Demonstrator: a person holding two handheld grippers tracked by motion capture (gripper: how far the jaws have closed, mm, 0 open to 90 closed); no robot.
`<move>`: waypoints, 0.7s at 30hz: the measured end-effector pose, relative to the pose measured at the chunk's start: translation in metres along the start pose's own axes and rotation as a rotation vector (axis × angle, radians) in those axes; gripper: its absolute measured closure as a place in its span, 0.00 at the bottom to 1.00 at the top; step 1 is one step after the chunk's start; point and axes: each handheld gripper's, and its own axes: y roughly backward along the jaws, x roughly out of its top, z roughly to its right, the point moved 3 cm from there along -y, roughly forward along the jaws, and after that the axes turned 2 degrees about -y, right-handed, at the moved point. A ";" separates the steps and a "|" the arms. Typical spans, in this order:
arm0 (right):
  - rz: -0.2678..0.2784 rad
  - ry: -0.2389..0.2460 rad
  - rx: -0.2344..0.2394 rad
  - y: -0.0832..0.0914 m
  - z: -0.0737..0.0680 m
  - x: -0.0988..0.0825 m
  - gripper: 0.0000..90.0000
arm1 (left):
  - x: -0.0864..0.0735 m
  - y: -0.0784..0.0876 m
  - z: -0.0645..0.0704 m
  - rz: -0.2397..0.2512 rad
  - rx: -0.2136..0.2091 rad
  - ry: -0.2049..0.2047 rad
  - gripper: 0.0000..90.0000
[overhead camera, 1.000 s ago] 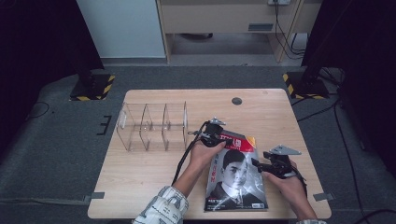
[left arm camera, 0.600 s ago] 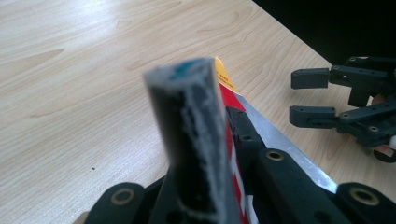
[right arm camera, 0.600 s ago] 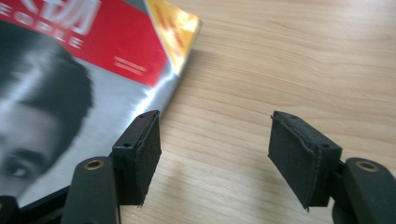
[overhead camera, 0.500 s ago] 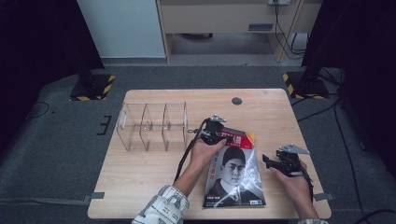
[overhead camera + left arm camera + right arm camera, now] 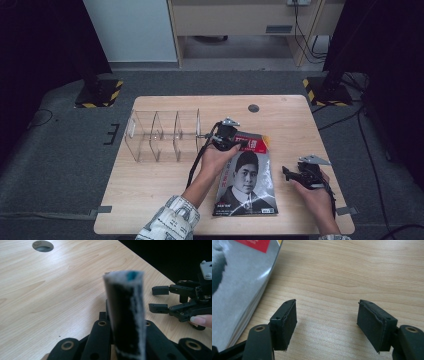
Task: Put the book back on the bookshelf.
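A magazine with a portrait cover and a red title block lies on the wooden table, its far end raised. My left gripper is shut on that far edge. In the left gripper view the magazine's edge stands upright between the black jaws of my left gripper. My right gripper is held just right of the magazine, open, with bare table between its pads. The magazine's right edge lies apart from the right gripper's left jaw. The left gripper view also shows the right gripper.
A clear acrylic divider rack with several slots stands on the table to the left of the left gripper. A round cable hole sits near the table's far edge. Dark floor and stand bases surround the table.
The left gripper has risen a little with the magazine's far edge in it. The right gripper has stayed about where it was, beside the magazine.
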 end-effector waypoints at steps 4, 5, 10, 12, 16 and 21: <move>-0.006 0.002 -0.001 -0.001 0.000 -0.001 0.35 | 0.007 0.008 0.000 0.022 0.007 -0.011 0.96; -0.007 0.005 -0.002 -0.002 0.000 -0.001 0.35 | 0.008 0.009 0.000 0.026 0.007 -0.010 0.96; -0.012 0.012 0.000 -0.002 0.000 -0.002 0.35 | 0.013 0.017 0.001 0.040 0.011 -0.018 0.96; -0.011 0.010 0.000 -0.002 -0.001 -0.002 0.34 | 0.015 0.019 0.002 0.041 0.015 -0.029 0.96; -0.013 0.022 -0.002 -0.002 -0.001 -0.002 0.34 | 0.019 0.024 0.004 0.048 0.017 -0.040 0.96; -0.008 0.030 -0.011 -0.003 -0.002 -0.002 0.34 | 0.022 0.031 0.006 0.061 0.018 -0.049 0.96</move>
